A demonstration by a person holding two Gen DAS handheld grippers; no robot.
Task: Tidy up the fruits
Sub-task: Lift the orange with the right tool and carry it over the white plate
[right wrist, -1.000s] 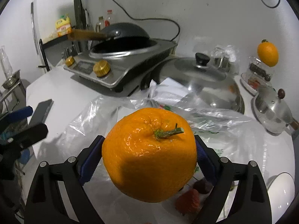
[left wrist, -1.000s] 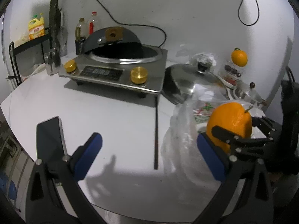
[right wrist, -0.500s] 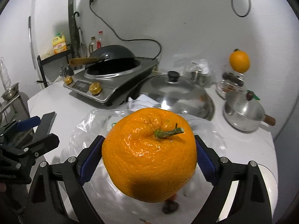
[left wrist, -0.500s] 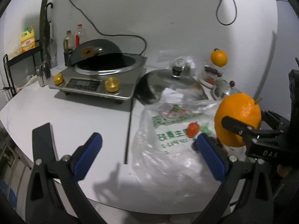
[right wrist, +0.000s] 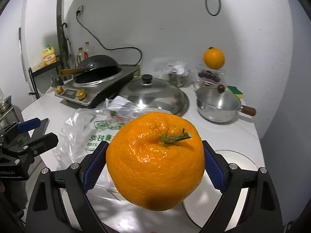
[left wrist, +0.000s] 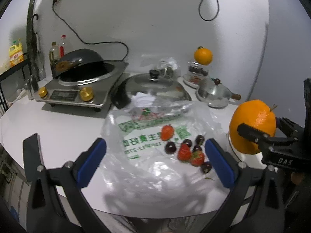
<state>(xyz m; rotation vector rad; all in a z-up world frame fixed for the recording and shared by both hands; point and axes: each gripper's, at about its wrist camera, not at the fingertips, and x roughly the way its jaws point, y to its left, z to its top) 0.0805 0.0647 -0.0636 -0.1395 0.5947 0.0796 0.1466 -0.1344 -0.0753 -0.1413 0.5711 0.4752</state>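
At the upper left of the left wrist frame an induction cooker (left wrist: 77,93) stands on the white counter (left wrist: 48,124), a dark wok (left wrist: 81,62) tilted on top of it. Just right of it, at centre, lies a large steel lid (left wrist: 155,85) with a black knob. Further right sits a small steel saucepan (left wrist: 213,95) with a wooden handle. A yellow bottle (left wrist: 16,55) rests on a black rack at the far left edge.
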